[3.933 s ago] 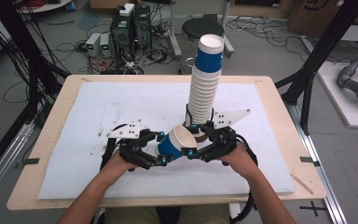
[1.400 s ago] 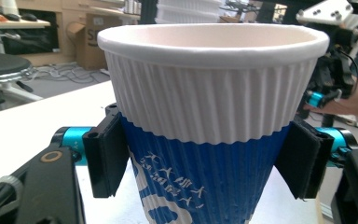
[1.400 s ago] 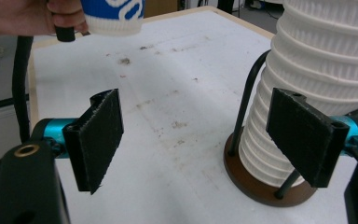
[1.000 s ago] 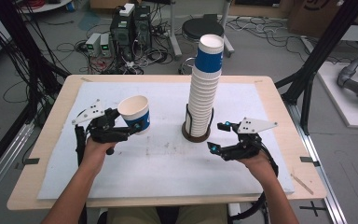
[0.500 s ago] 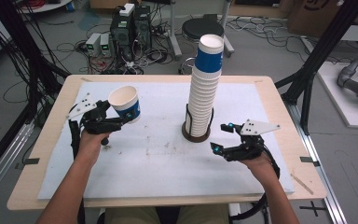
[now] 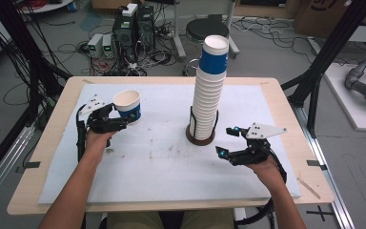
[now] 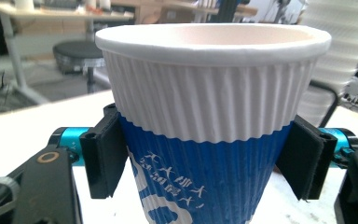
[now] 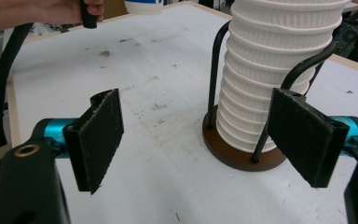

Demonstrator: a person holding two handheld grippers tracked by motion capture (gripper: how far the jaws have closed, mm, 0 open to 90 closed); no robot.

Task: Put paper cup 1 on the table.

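A wooden bench [image 6: 286, 109] covered by a white sheet [image 6: 162, 167] is seen from above, with a person's forearms coming in from the near edge. At the left, the left gripper [image 6: 119, 121] holds a single paper cup [image 6: 127, 107], white and ribbed at the top with a blue band below. The cup stands upright with its mouth open to the ceiling, at the left part of the sheet and well apart from the stack. In the left gripper view the cup [image 7: 212, 121] sits between the two black jaws, one at each side of its blue band; the jaws have just been opening a little, and both pads lie against the cup wall. At the middle of the bench a tall stack of cups [image 6: 209, 86] of the same kind rises from a round brown base [image 6: 201, 138] with black wire uprights, leaning slightly to the right at the top. At the right, the right gripper [image 6: 228, 141] sits just above the sheet, near the base and pointing toward it. In the right gripper view its jaws stand wide with nothing between them, and the stack [image 8: 279, 70] and base [image 8: 233, 151] lie just beyond.
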